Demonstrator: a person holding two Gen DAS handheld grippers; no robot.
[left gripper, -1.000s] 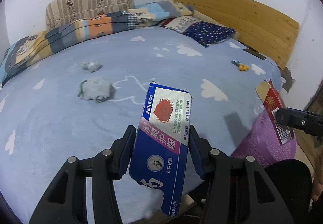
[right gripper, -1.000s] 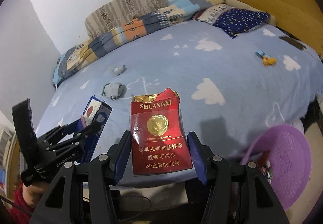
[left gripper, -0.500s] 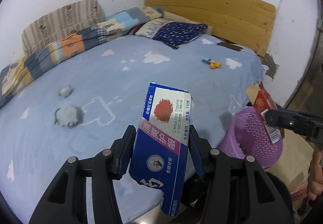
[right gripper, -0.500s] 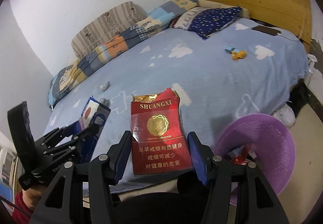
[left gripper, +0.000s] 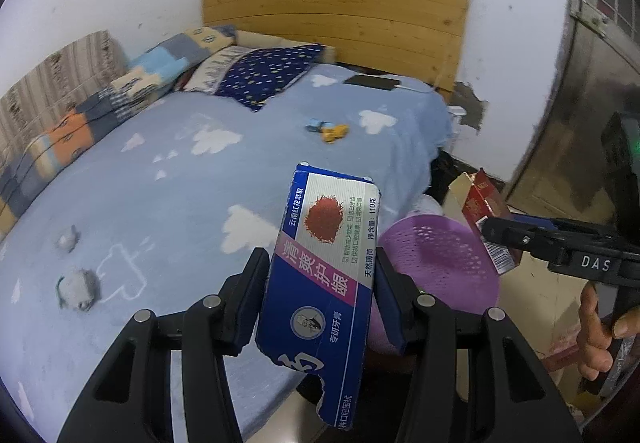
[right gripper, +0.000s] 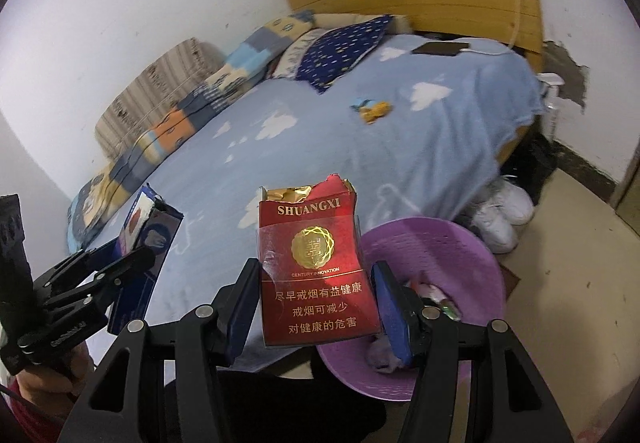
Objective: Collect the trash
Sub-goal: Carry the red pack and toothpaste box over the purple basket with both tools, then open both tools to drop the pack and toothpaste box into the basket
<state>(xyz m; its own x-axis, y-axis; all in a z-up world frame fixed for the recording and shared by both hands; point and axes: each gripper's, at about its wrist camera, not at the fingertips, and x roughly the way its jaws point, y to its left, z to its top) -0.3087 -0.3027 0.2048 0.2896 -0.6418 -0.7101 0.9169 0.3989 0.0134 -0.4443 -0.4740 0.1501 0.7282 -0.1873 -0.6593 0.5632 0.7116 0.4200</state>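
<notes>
The left claw [left gripper: 320, 303] is clenched on a torn blue toothpaste box [left gripper: 320, 275], the right claw [right gripper: 314, 303] on a ripped red cigarette pack [right gripper: 316, 271], both near the purple basket [right gripper: 460, 255] on the floor. Released too soon, either could miss the rim and land on the floor. Behind is a bed [right gripper: 460, 147] with cloud-print cover; 2 grey wads [left gripper: 76, 287] remain on it.

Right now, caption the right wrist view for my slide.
Right tongs grip a red cigarette pack beside the purple basket.
</notes>
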